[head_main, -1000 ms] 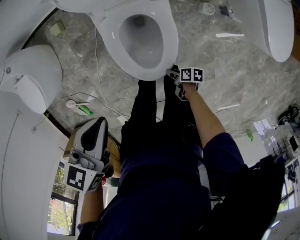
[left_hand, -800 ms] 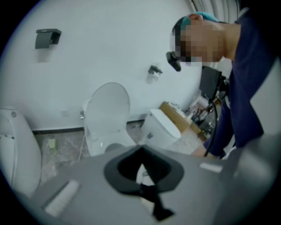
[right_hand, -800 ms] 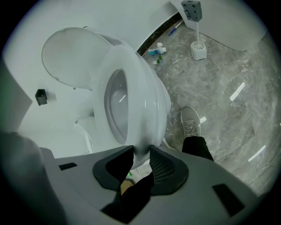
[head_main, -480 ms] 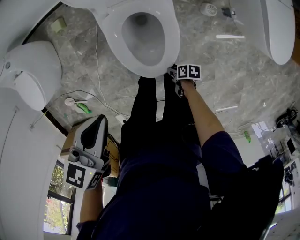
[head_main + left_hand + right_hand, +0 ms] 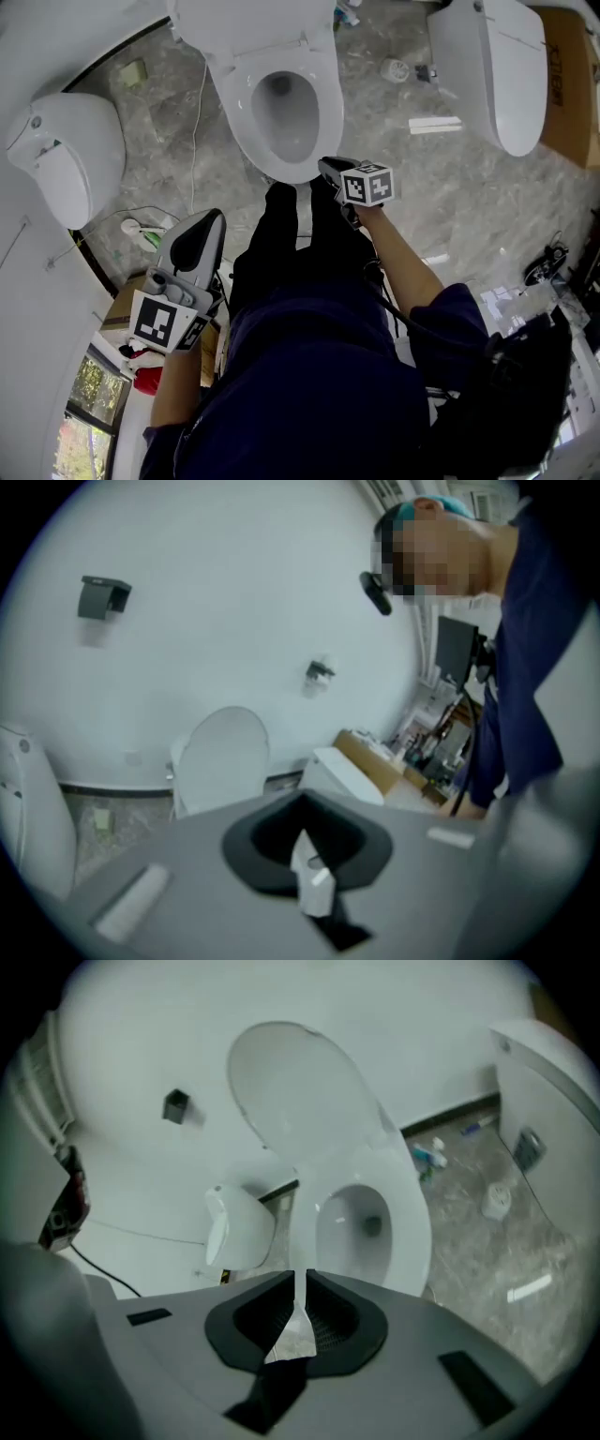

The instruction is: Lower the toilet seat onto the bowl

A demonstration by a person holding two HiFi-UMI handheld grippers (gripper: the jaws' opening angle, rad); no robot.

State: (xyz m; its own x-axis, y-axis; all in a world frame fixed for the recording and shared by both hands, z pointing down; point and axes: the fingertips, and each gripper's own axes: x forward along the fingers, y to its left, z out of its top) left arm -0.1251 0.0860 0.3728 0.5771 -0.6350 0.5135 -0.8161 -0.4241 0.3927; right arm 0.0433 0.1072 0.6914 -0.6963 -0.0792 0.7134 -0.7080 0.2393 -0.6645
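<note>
Right gripper view looks along the right hand-held gripper [image 5: 300,1283], whose jaws have just been closing. They are drawn almost together, leaving only a thin slit with nothing in it. Beyond them, at the centre of the frame, the toilet seat [image 5: 412,1213] appears to lie flat on the bowl, while the lid [image 5: 300,1101] stands upright behind it against the wall.

In the head view the same seat [image 5: 330,112] rings the bowl in the upper middle. The right hand-held gripper [image 5: 325,166] hangs just below the bowl's front edge, apart from it. The left hand-held gripper [image 5: 211,222] is held at lower left, well away from the toilet. Its jaws are together and it holds nothing.

The seat looks like rigid, glossy moulded plastic, so it is probably fairly light, stiff and slippery under the pads. It pivots on rear hinges and would likely slam if let go partway. The best hold is probably the front rim, farthest from the hinge, pinched across its thickness.
</note>
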